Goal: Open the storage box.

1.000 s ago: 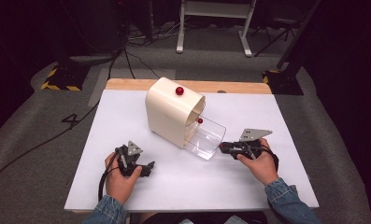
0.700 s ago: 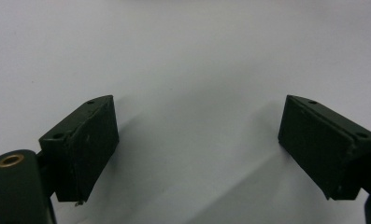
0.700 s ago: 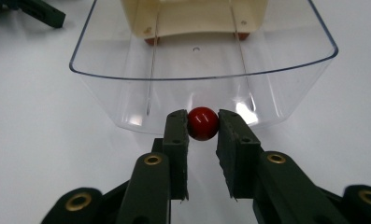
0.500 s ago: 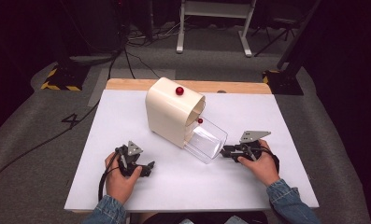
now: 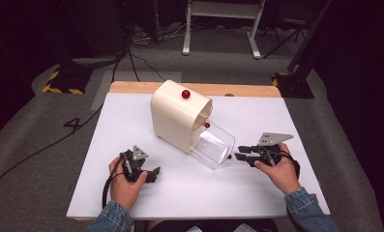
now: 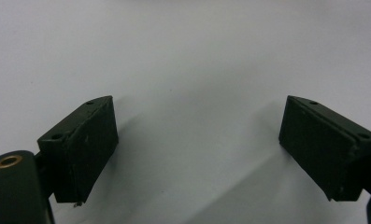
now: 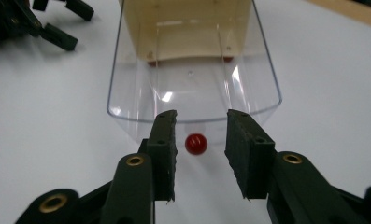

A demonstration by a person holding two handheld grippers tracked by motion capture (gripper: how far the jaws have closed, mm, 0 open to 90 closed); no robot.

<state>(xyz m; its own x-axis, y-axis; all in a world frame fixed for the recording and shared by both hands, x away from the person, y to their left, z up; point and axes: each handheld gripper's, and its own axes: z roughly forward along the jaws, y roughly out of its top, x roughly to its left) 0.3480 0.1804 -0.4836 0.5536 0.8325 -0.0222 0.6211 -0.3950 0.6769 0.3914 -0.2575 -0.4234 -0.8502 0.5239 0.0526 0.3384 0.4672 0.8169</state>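
A cream box [image 5: 175, 118] stands mid-table with a red knob [image 5: 185, 94] on its top. A clear plastic drawer [image 5: 213, 145] sticks out of its open end toward the right. In the right gripper view the clear drawer [image 7: 192, 79] fronts me, and its small red knob [image 7: 196, 143] lies between my jaws, which stand slightly apart on either side without touching it. My right gripper [image 7: 199, 114] is open; in the high view the right gripper [image 5: 238, 155] sits at the drawer's front. My left gripper [image 5: 153, 174] rests on the table at the front left, open wide [image 6: 199, 100] over bare white surface.
The white table [image 5: 107, 140] has a wooden strip [image 5: 131, 87] along its far edge. Another red knob [image 5: 207, 125] shows at the box's open end. Dark floor with cables and stand legs [image 5: 218, 29] lies beyond. The left gripper [image 7: 33, 23] shows at the top left of the right gripper view.
My right gripper has drawn back a little to the right, at the front of the clear drawer. The left hand and gripper have stayed put.
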